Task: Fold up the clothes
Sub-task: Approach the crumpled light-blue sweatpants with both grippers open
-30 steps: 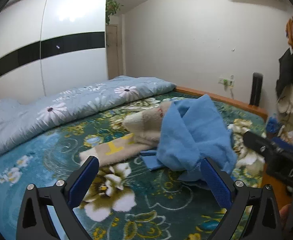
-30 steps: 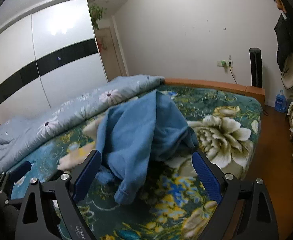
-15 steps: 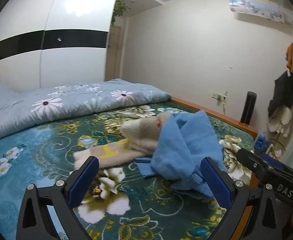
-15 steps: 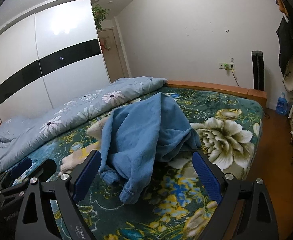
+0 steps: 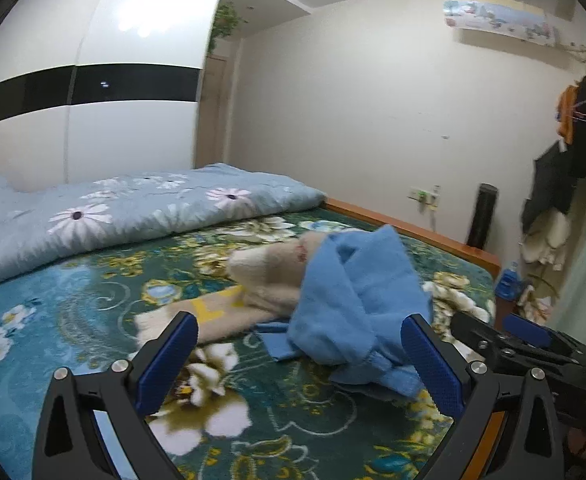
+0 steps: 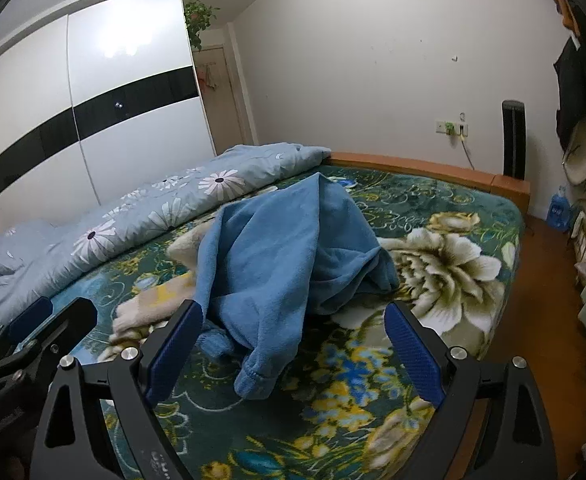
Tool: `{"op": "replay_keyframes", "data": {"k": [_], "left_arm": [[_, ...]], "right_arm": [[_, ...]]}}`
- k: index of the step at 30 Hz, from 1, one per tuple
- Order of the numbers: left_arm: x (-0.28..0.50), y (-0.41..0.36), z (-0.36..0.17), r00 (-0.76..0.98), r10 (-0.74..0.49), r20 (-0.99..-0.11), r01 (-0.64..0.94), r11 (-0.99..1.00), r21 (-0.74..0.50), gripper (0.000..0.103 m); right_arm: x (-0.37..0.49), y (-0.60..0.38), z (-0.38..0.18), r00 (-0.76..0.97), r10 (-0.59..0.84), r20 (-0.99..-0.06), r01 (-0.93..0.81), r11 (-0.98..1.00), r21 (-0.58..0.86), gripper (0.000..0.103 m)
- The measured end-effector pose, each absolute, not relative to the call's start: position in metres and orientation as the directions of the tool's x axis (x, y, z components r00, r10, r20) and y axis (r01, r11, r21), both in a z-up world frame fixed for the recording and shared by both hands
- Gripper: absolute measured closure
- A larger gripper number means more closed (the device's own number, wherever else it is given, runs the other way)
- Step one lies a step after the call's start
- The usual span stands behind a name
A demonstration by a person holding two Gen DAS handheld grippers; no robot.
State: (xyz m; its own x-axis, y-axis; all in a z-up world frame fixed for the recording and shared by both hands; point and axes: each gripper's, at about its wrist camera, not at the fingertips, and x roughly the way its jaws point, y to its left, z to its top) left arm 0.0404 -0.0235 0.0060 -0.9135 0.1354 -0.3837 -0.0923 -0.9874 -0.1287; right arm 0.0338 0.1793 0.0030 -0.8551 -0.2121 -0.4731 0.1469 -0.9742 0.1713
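A crumpled blue fleece garment (image 5: 357, 304) lies heaped on the bed, draped partly over a cream garment (image 5: 265, 276) with yellow lettering. Both also show in the right wrist view, the blue one (image 6: 277, 256) in front and the cream one (image 6: 149, 308) behind it to the left. My left gripper (image 5: 299, 360) is open and empty, a little short of the heap. My right gripper (image 6: 293, 352) is open and empty, just before the blue garment's hanging cuff. Each gripper shows at the edge of the other's view.
The bed has a teal floral blanket (image 6: 445, 264) and a light blue daisy duvet (image 5: 105, 220) bunched along the far side. A wooden bed frame (image 6: 433, 168) runs along the wall. A black tower (image 6: 513, 136), a water bottle (image 6: 559, 210) and hanging clothes stand at right.
Both grippers have drawn back and risen slightly, so the clothes heap looks a little farther off. The clothes have not moved. Both grippers stay open.
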Motion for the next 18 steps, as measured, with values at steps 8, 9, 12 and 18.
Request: {"op": "replay_keyframes", "data": {"k": [8, 9, 12, 18], "left_arm": [[0.0436, -0.0213, 0.0073, -0.92, 0.105, -0.378, -0.074, -0.992, -0.098, 0.0], [0.0433, -0.0217, 0.0068, -0.917, 0.098, -0.386, -0.068, -0.994, -0.091, 0.0], [0.0434, -0.0196, 0.0065, -0.913, 0.087, -0.398, -0.065, -0.996, -0.069, 0.0], [0.0475, -0.0291, 0.0126, -0.916, 0.075, -0.394, -0.046, -0.995, -0.083, 0.0]], "right_arm": [[0.0339, 0.1779, 0.0042, -0.853, -0.201, -0.482, 0.142, -0.977, 0.156, 0.01], [0.034, 0.1775, 0.0041, -0.853, -0.196, -0.484, 0.14, -0.979, 0.151, 0.01], [0.0344, 0.1762, 0.0038, -0.852, -0.182, -0.491, 0.133, -0.982, 0.133, 0.01], [0.0287, 0.1772, -0.0015, -0.831, -0.202, -0.518, 0.14, -0.978, 0.156, 0.01]]}}
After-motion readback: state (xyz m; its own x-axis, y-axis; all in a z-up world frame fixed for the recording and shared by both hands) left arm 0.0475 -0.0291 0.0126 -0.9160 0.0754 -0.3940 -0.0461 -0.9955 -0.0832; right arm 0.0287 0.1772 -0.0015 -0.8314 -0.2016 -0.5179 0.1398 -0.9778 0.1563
